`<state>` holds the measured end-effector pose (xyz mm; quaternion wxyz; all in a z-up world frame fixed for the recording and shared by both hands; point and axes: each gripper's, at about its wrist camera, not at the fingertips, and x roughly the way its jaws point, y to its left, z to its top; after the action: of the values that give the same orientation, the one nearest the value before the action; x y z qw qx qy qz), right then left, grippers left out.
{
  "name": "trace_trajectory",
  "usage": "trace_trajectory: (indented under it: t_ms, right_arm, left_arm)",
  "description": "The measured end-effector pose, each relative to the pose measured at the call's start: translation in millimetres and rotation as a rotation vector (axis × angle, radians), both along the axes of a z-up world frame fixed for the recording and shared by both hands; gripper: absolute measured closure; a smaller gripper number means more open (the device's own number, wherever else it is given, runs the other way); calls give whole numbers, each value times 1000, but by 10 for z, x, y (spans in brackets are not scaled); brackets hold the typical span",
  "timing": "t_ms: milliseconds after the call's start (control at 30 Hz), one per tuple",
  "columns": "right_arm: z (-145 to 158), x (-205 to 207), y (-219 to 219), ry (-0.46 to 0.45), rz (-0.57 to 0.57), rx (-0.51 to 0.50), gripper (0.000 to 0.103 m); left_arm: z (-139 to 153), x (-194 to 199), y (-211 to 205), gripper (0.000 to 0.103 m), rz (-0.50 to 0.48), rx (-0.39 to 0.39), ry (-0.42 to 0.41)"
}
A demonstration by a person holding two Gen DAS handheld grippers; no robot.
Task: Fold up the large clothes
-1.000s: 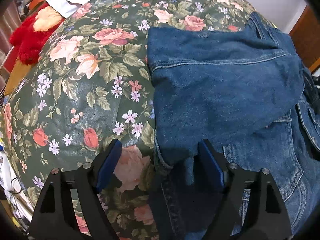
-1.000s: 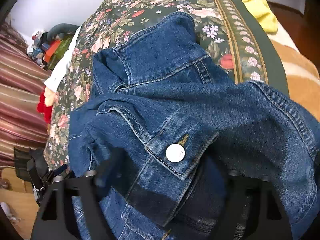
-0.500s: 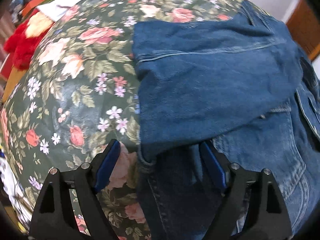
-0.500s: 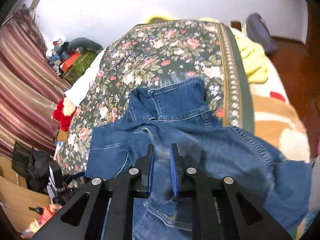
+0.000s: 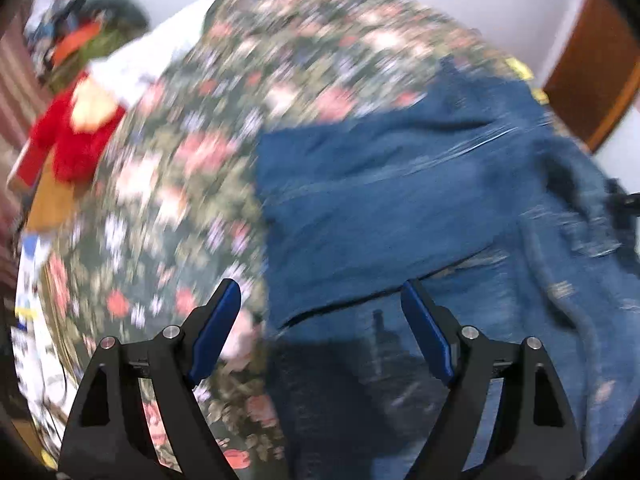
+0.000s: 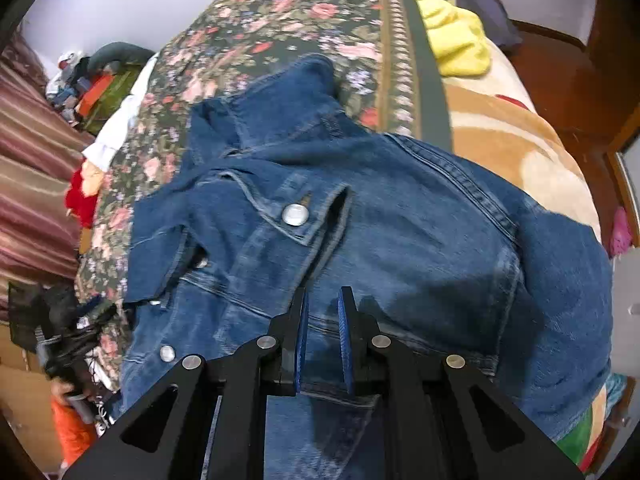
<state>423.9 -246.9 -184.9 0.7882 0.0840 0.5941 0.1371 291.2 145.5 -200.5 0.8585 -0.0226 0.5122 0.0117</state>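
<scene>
While the denim jacket [image 6: 400,216] lies on the floral bedspread [image 6: 280,20], the left gripper [image 5: 320,320] has its fingers spread; the right gripper [image 6: 323,320] has its fingers nearly together, pinching nothing visible.

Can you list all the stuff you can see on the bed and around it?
jacket: one, blue denim with silver buttons, spread on the bed, partly folded
bedspread: one, dark green with pink flowers, under the jacket
blanket: one, tan and cream, on the bed beside the bedspread
yellow cloth: one, yellow, at the far end of the bed
plush toy: one, red and yellow, at the bed's edge
white cloth: one, white, beside the plush toy
clutter pile: several things, mixed colours, in the far corner
curtain: one, maroon striped, along the side
left gripper: one, black with blue fingers, open above the jacket's edge
right gripper: one, black with blue fingers, shut on the jacket
</scene>
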Motion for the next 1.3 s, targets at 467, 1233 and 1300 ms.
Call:
trace_trajectory:
  t_ms: [467,1233,1300]
  right_arm:
    - [371,-306,-384,-127,-24,-14,92]
    - [389,-291,-822,-144,-126,37,92]
    - [389,-256,-734,-141,-107,36,92]
  left_arm:
    - [181,1078,-1992,18,-303,-325,98]
    - [-181,1424,-2540,67,-251,-399,287]
    - [-104,1267,-2460,59,-289,-394,266]
